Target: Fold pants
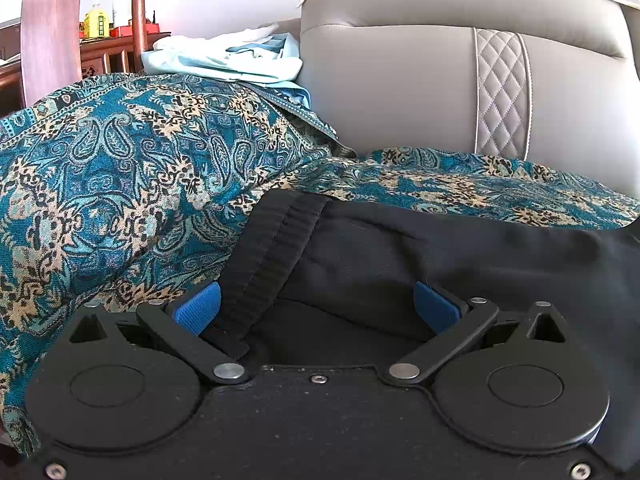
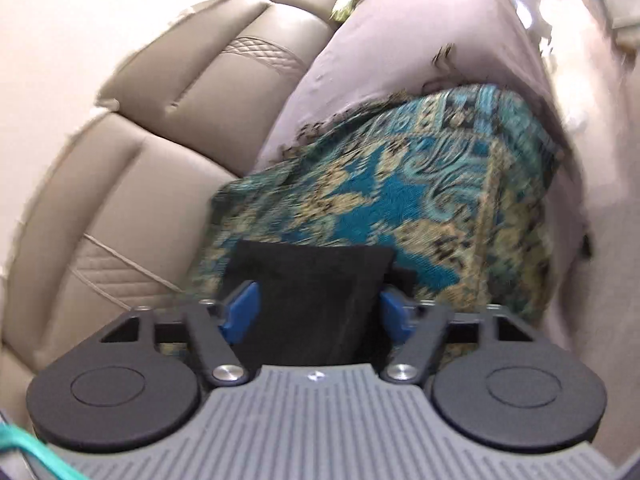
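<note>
Black pants (image 1: 460,264) on paisley throw (image 1: 120,168) — fabric between both grippers' parted jaws, left (image 1: 316,304) and right (image 2: 318,312).

Both grippers have black linkage arms with silver pivot pins, round black discs at each side and blue pads (image 1: 199,307). The left gripper (image 1: 316,308) has a plain black body with small screws; the right gripper (image 2: 318,312) has a grey ribbed one.
</note>
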Demonstrator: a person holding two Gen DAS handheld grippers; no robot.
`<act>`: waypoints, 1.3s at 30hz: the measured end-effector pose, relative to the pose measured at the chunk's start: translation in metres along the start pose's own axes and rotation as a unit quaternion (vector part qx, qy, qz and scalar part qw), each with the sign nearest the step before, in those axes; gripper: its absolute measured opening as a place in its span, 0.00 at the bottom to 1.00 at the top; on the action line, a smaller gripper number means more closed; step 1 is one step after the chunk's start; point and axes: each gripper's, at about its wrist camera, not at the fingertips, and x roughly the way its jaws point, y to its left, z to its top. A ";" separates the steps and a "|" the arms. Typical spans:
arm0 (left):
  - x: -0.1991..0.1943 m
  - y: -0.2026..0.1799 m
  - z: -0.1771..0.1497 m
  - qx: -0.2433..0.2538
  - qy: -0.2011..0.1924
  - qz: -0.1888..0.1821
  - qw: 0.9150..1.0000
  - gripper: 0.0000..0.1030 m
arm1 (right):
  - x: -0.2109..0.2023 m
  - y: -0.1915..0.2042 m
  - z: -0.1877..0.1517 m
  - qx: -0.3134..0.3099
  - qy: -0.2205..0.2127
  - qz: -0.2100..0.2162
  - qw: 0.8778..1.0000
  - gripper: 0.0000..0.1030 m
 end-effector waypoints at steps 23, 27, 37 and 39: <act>-0.001 0.000 -0.001 0.000 -0.001 0.001 1.000 1.00 | -0.006 -0.015 -0.001 0.061 0.024 0.006 0.998 0.65; -0.001 0.000 -0.001 0.001 -0.002 0.002 1.000 1.00 | -0.014 -0.012 -0.008 0.084 0.070 0.021 0.994 0.67; -0.001 -0.001 -0.001 0.001 -0.002 0.003 1.000 1.00 | 0.010 0.005 -0.013 0.016 -0.012 0.031 0.999 0.68; -0.001 -0.001 -0.001 0.001 -0.002 0.003 1.000 1.00 | 0.015 0.017 -0.020 -0.032 -0.030 0.017 0.999 0.68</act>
